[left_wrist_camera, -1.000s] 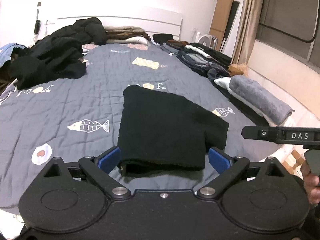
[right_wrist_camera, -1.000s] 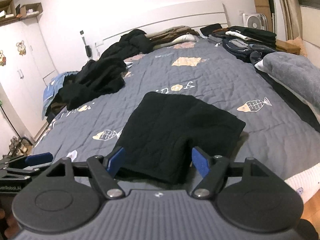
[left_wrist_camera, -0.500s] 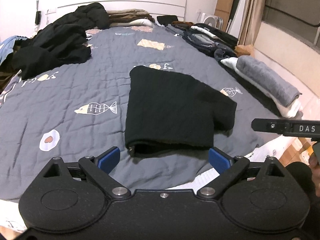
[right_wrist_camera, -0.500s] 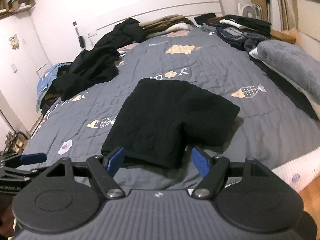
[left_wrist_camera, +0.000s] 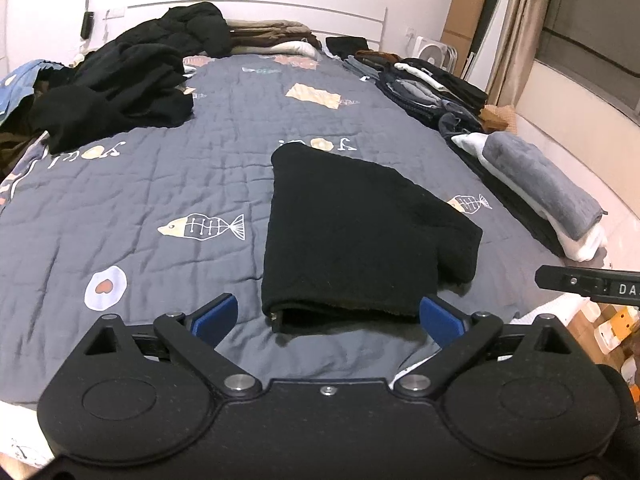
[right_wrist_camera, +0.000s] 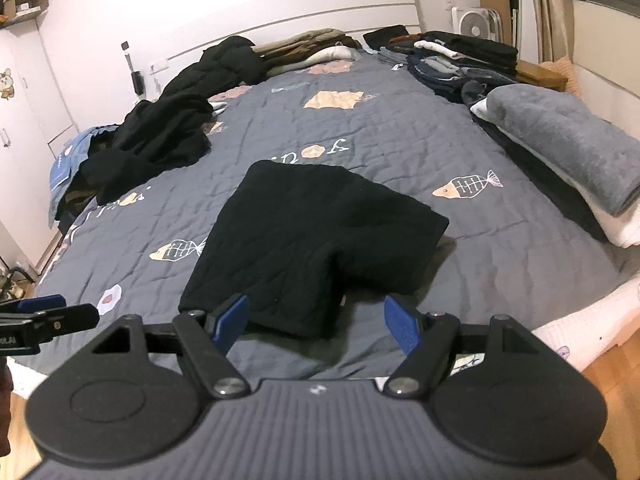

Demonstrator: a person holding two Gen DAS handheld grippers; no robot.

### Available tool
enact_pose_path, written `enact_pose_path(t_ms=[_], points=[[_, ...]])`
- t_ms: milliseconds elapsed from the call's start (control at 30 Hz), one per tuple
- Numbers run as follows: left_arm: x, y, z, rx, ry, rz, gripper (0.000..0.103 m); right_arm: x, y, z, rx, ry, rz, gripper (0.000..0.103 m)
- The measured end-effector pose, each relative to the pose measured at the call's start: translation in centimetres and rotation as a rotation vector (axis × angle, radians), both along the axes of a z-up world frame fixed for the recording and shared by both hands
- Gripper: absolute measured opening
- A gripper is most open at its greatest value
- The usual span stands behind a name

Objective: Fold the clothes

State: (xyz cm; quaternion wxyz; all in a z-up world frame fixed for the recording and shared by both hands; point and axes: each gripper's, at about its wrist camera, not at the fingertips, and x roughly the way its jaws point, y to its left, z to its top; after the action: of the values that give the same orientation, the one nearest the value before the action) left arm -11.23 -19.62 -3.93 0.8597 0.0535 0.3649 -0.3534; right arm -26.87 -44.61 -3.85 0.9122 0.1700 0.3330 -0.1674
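A folded black garment (left_wrist_camera: 352, 236) lies on the grey quilt (left_wrist_camera: 160, 184), beyond the left gripper's (left_wrist_camera: 326, 320) spread fingers (left_wrist_camera: 214, 314).

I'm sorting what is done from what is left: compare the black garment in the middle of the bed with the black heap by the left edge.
The black garment lies flat and folded with straight edges; the black heap is crumpled and bunched. The garment is a single piece alone on the grey quilt; the heap sprawls wider and rises higher, toward the headboard. Both are black fabric resting on the same quilt.
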Motion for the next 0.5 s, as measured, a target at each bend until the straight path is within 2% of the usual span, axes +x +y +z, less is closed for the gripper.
enact_pose_path(t_ms=[200, 300, 433, 500], points=[[-0.8, -1.1, 0.7, 0.017, -0.026, -0.011, 0.1, -0.1, 0.2, 0.9, -0.042, 0.037, 0.019, 0.081], [-1.7, -1.6, 1.0, 0.04, -0.055, -0.028, 0.103, -1.1, 0.1, 1.3, -0.046, -0.009, 0.024, 0.082], [-3.2, -2.3, 1.5, 0.082, -0.105, -0.053, 0.103, -2.4, -0.6, 1.7, 0.001, -0.078, 0.004, 0.081], [-3.5, -2.3, 1.6, 0.079, -0.107, -0.047, 0.103, -2.8, -0.9, 1.9, 0.01, -0.097, -0.003, 0.081]])
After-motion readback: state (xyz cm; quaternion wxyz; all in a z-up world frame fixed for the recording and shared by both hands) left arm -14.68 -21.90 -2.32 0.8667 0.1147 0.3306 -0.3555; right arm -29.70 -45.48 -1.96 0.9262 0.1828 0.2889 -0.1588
